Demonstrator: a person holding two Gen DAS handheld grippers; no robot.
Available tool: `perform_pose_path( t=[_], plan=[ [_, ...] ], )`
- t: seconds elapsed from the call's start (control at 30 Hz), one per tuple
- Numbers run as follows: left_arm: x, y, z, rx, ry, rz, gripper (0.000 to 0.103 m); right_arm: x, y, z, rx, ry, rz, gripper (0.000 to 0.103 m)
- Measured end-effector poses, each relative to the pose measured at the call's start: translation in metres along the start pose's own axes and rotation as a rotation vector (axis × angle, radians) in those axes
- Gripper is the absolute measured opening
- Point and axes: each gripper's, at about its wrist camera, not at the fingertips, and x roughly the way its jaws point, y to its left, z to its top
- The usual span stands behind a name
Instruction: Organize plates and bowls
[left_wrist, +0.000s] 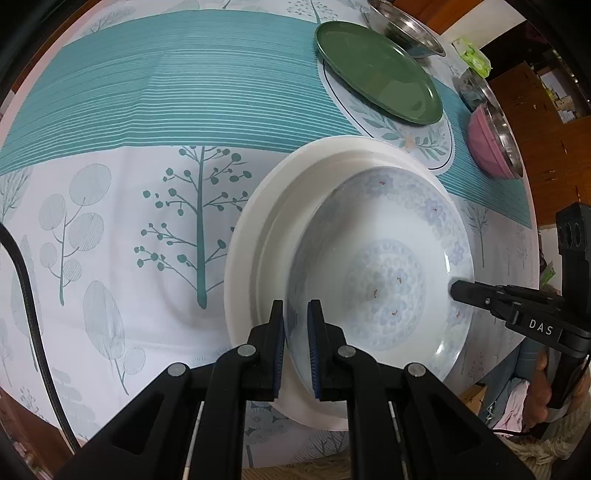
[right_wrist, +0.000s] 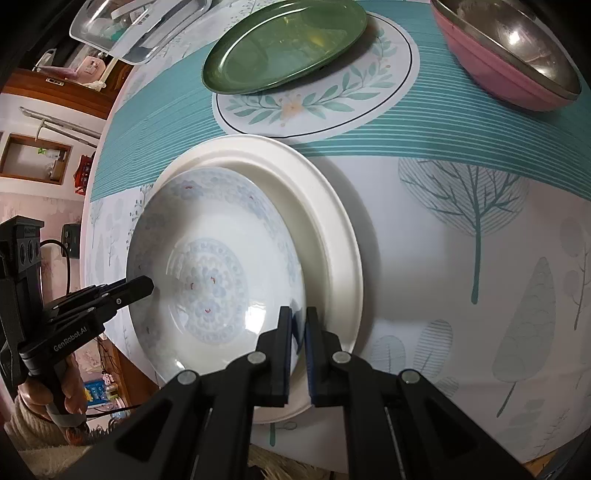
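A white bowl with a pale blue flower pattern (left_wrist: 384, 266) (right_wrist: 210, 269) sits tilted over a larger plain white plate (left_wrist: 255, 229) (right_wrist: 332, 206) on the tablecloth. My left gripper (left_wrist: 295, 314) is shut on the bowl's near rim. My right gripper (right_wrist: 298, 321) is shut on the opposite rim; it also shows in the left wrist view (left_wrist: 456, 288), and the left gripper shows in the right wrist view (right_wrist: 149, 284). A green plate (left_wrist: 376, 70) (right_wrist: 280, 44) lies on a round flowered placemat (left_wrist: 417, 140) (right_wrist: 314, 99) behind.
A pink bowl with a steel inside (left_wrist: 495, 144) (right_wrist: 506, 48) stands beside the placemat. A steel bowl (left_wrist: 402, 26) sits at the table's far end. A clear plastic container (right_wrist: 136, 26) lies at the far left in the right wrist view. A black cable (left_wrist: 26, 288) hangs left.
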Motion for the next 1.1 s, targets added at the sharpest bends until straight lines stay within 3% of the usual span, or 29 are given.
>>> perform_pose_path(
  t=[0.57, 0.67, 0.9, 1.1],
  plan=[
    [0.003, -0.001, 0.001, -0.002, -0.008, -0.001, 0.012, 0.000, 0.002, 0.001, -0.014, -0.014, -0.023, 0.007],
    [0.002, -0.003, 0.001, 0.001, -0.016, -0.004, 0.018, 0.000, 0.004, 0.000, -0.024, -0.018, -0.036, 0.008],
    [-0.016, -0.009, 0.003, 0.009, -0.086, 0.003, 0.049, -0.004, 0.008, -0.001, -0.044, -0.027, -0.070, 0.008],
    [-0.030, -0.011, 0.002, -0.010, -0.119, -0.004, 0.052, -0.012, 0.010, -0.005, -0.042, -0.044, -0.068, 0.008]
  ],
)
